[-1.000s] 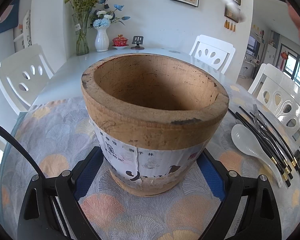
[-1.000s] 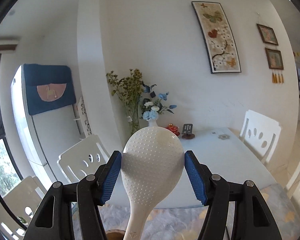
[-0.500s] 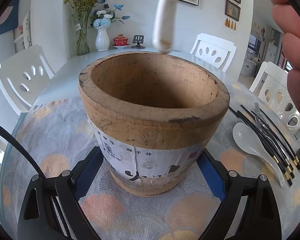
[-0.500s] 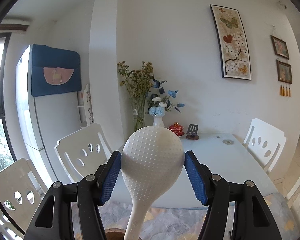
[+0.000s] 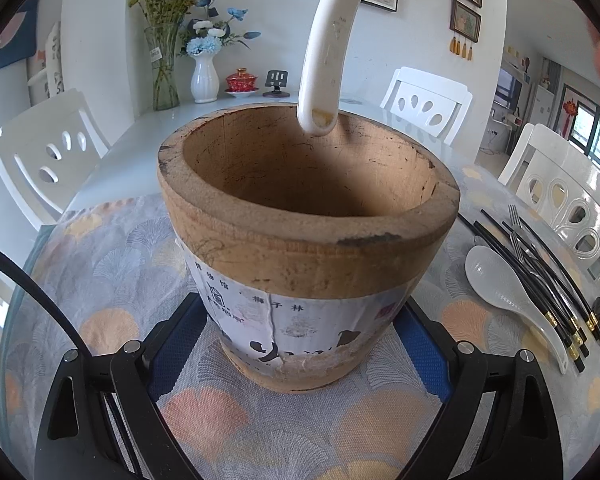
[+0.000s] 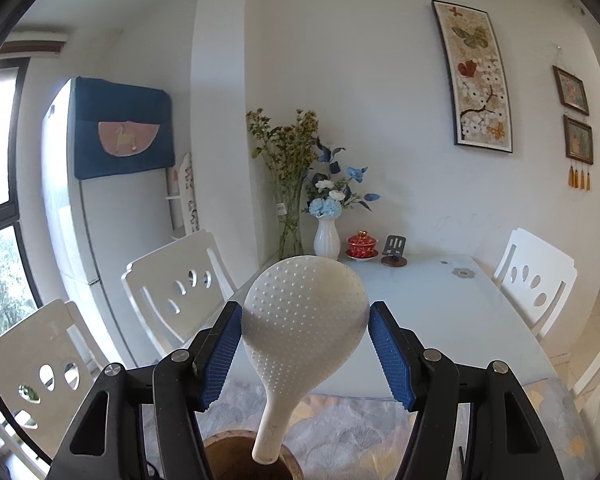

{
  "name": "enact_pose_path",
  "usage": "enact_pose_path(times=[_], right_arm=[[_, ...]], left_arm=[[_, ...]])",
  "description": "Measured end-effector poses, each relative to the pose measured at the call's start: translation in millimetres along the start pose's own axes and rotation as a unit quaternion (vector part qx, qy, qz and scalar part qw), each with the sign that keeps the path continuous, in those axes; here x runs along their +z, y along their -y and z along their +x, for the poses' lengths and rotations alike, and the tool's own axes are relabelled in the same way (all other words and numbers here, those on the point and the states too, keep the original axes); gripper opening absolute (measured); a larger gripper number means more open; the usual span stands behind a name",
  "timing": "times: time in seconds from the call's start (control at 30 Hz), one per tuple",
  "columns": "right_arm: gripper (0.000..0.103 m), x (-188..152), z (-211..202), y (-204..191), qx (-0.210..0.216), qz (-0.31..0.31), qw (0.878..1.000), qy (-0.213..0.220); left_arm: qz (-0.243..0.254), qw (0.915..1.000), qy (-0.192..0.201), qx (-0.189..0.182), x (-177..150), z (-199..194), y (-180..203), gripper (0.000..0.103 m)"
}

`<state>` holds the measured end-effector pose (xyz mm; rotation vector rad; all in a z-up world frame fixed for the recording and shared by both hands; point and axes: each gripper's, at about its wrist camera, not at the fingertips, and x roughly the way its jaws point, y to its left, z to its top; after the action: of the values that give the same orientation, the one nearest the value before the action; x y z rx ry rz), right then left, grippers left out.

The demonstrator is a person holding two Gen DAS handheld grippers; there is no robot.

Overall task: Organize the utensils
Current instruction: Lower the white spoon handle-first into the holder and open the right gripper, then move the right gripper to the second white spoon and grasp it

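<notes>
A thick brown wooden pot (image 5: 308, 224) with a white paper label stands on the patterned tablecloth. My left gripper (image 5: 302, 304) is shut on its lower part, a blue pad against each side. My right gripper (image 6: 304, 312) is shut on the dotted head of a white rice paddle (image 6: 304, 320), which fills the gap between the pads; the jaws have just been opening a little. The rice paddle (image 5: 328, 40) hangs handle down, its tip just above the far rim of the wooden pot (image 6: 220, 452).
To the pot's right lie a white soup spoon (image 5: 500, 288), several black chopsticks (image 5: 540, 280) and a fork (image 5: 516, 224). White chairs (image 5: 428, 100) ring the table. Two vases (image 5: 204, 76), a red lidded cup (image 5: 242, 80) and a phone stand are at the far end.
The paddle's handle has come in from the upper right and sunk until its tip hangs at the pot's mouth. The pot and my left gripper have kept still.
</notes>
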<state>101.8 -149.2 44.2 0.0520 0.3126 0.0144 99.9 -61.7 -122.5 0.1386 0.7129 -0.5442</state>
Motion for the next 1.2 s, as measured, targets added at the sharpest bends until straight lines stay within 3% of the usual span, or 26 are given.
enact_pose_path(times=[0.03, 0.1, 0.37, 0.57, 0.7, 0.87, 1.07, 1.2], right_arm=[[0.084, 2, -2, -1, 0.005, -0.01, 1.0, -0.01], [0.092, 4, -6, -3, 0.017, -0.025, 0.999, -0.024], [0.096, 13, -67, 26, -0.006, -0.006, 1.0, -0.006], [0.102, -2, -113, 64, -0.06, 0.018, 0.998, -0.018], [0.102, -16, -133, 79, -0.1, 0.015, 0.994, -0.043], [0.102, -32, -145, 87, -0.117, 0.007, 0.99, -0.077], [0.102, -58, -148, 91, -0.117, -0.006, 0.985, -0.123], [0.102, -82, -138, 95, -0.094, 0.007, 0.982, -0.166]], left_arm=[[0.0, 1.0, 0.0, 0.0, 0, 0, 0, 0.093], [0.0, 1.0, 0.0, 0.0, 0, 0, 0, 0.093], [-0.001, 1.0, 0.0, -0.001, -1, -1, 1, 0.093], [-0.001, 1.0, 0.0, -0.001, -1, -1, 1, 0.093], [0.0, 1.0, 0.0, 0.0, -1, -1, 2, 0.093], [0.001, 1.0, 0.0, 0.002, -1, 0, 2, 0.093], [0.004, 1.0, -0.001, 0.007, -1, 0, 3, 0.093], [0.005, 0.9999, -0.002, 0.009, 0, 0, 4, 0.093]])
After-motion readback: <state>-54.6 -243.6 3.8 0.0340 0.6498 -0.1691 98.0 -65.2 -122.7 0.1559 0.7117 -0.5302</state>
